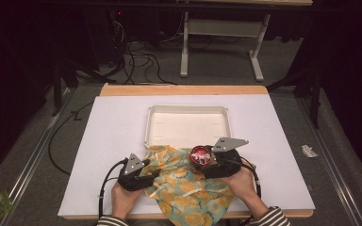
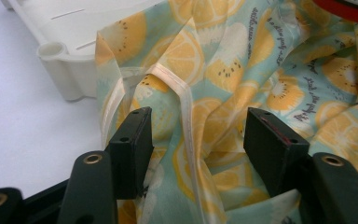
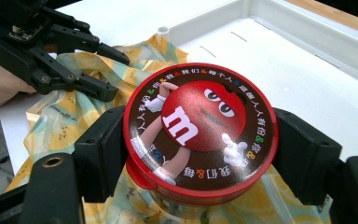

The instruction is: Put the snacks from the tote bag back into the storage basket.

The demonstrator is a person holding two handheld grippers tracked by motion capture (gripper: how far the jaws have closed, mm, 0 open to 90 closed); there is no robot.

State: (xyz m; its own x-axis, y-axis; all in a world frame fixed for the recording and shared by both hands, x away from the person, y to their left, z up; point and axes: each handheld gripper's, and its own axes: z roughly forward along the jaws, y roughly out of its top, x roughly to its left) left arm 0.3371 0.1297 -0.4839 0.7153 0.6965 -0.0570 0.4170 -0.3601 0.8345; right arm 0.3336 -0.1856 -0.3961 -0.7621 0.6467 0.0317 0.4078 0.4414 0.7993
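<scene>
A round red tin (image 3: 200,121) with a cartoon candy figure on its lid sits between the jaws of my right gripper (image 3: 200,140), which is shut on its sides. The tin (image 1: 199,155) is over the far part of a lemon-patterned cloth (image 1: 188,188), near the front rim of a white tray (image 1: 187,109). I cannot tell whether the tin rests on the cloth or hangs above it. My left gripper (image 2: 198,126) is open at the cloth's left edge. A hemmed fold of the cloth (image 2: 270,70) rises between its jaws, unpinched.
The tray (image 3: 307,28) holds nothing, and its near corner (image 2: 70,70) touches the cloth. A white board (image 1: 108,141) covers the wooden table. Cables and a white table frame (image 1: 221,28) are on the floor beyond. Both hands stay near the front edge.
</scene>
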